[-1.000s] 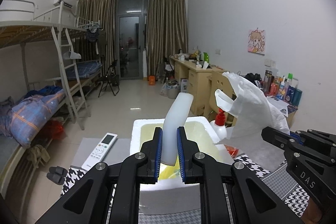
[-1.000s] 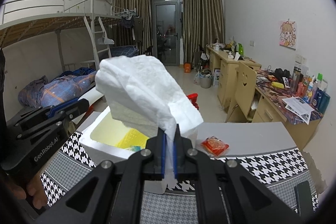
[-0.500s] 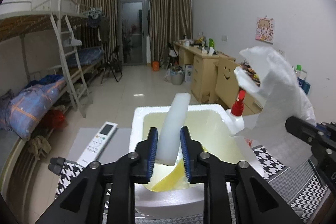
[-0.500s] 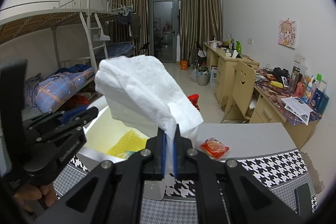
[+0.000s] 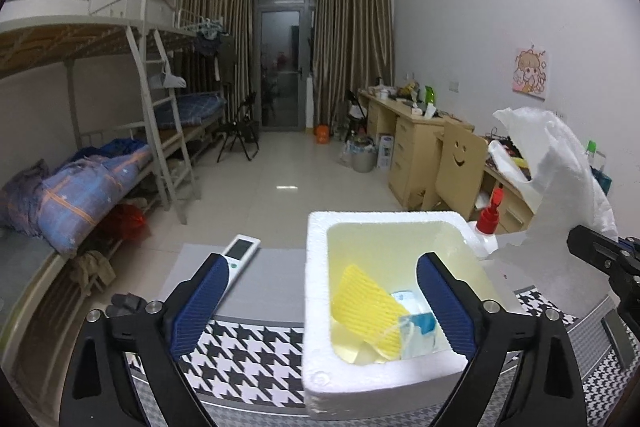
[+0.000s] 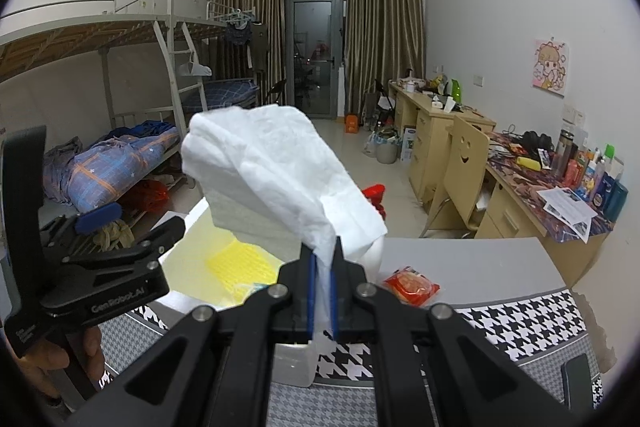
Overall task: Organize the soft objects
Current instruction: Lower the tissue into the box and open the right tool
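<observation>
A white foam box (image 5: 316, 311) stands on the table and holds a yellow net sleeve (image 5: 370, 307) and a blue-and-white packet (image 5: 416, 327). My left gripper (image 5: 320, 307) is open wide and empty, its fingers on either side of the box's left wall. My right gripper (image 6: 324, 291) is shut on a crumpled white tissue (image 6: 272, 179) and holds it up above the box's right side. The tissue also shows in the left wrist view (image 5: 560, 171). The box shows in the right wrist view (image 6: 188, 267).
A white remote (image 5: 240, 255) lies left of the box on the grey mat. A bottle with a red pump (image 5: 488, 227) stands behind the box's right corner. A red snack packet (image 6: 412, 285) lies on the table to the right. A phone (image 6: 576, 383) lies at the right edge.
My left gripper has opened wide and let go of the white foam tube, which is out of sight now. The right gripper still holds the tissue, a little nearer the box.
</observation>
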### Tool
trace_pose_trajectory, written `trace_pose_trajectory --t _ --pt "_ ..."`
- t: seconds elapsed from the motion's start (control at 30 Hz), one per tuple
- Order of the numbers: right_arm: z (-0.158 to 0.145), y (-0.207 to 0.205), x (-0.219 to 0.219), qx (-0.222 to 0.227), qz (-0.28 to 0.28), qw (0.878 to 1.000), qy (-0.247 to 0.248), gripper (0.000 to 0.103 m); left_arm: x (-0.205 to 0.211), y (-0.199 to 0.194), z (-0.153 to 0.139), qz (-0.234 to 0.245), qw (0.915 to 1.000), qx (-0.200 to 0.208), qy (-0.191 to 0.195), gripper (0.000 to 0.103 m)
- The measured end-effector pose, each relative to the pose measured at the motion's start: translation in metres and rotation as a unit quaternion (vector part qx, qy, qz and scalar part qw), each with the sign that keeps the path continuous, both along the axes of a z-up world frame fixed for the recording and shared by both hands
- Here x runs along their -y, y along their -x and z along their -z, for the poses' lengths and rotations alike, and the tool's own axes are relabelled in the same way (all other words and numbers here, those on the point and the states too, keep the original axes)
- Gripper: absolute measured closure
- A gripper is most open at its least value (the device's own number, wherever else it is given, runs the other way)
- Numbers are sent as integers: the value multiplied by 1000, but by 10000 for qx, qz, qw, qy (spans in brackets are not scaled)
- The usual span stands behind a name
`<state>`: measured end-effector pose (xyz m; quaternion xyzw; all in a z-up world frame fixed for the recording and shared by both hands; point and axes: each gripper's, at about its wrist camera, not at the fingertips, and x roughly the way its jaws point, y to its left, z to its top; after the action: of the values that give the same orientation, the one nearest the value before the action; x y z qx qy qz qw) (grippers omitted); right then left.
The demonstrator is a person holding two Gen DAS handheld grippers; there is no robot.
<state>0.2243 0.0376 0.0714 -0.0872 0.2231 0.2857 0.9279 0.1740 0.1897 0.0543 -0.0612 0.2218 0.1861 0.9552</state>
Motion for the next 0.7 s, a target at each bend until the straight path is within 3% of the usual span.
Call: trace_pose_trajectory --t 0.7 --pt "11 -11 -35 -232 -213 9994 153 95 -23 37 -5 -308 9993 187 -108 1"
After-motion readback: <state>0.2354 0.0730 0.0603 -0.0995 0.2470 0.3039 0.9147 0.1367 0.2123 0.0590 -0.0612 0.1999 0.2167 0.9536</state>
